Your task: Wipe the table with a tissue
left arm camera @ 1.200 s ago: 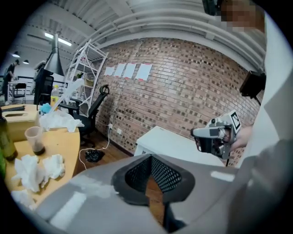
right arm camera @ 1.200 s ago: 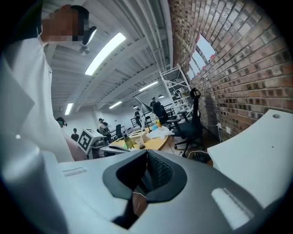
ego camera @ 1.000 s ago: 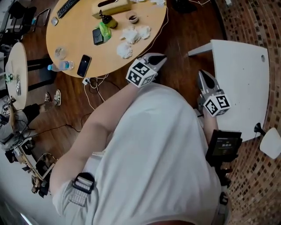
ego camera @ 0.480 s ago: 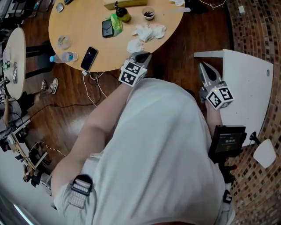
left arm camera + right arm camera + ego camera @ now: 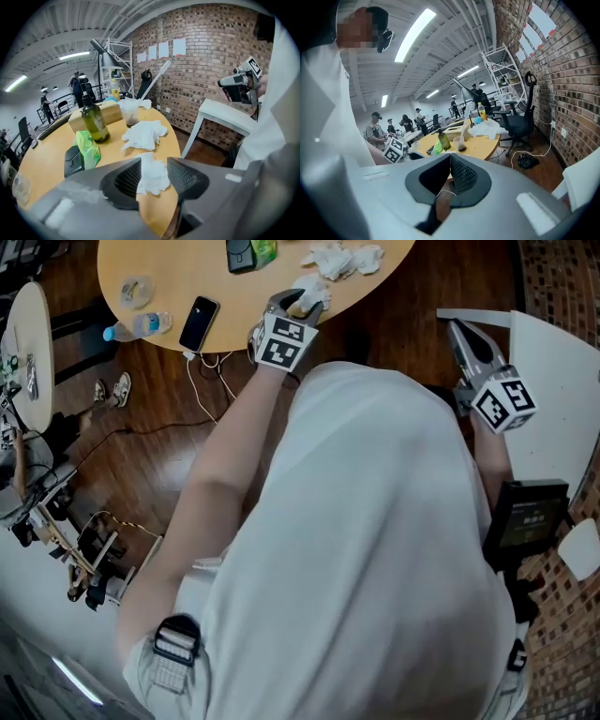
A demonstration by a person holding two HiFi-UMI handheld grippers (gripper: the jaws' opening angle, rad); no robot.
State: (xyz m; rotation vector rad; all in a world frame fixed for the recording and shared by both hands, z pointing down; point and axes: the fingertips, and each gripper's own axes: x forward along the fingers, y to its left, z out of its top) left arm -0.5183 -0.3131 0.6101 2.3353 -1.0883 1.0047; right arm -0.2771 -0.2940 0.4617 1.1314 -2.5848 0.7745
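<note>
Tissue not yet picked up; wiping, by my reading, not begun

The round wooden counter [image 5: 178, 277] is cluttered and none of it looks wiped; the left gripper [image 5: 298, 306] hangs over its near edge, its jaws just having been opening and now released, straddling a crumpled white tissue [image 5: 151, 176] that lies flat on the wood without the pads pressing it; the right gripper [image 5: 450, 171] is well apart beside a white side table [image 5: 553, 381], jaws clenched on nothing; left to do, I judge: grasp the tissue, then rub the surface; containers: a wooden tissue box [image 5: 110, 112], contents not visible; a green glass bottle [image 5: 95, 123], level unreadable; a clear cup [image 5: 130, 112] with dark dregs; a plastic water bottle [image 5: 131, 329] lying on its side.
</note>
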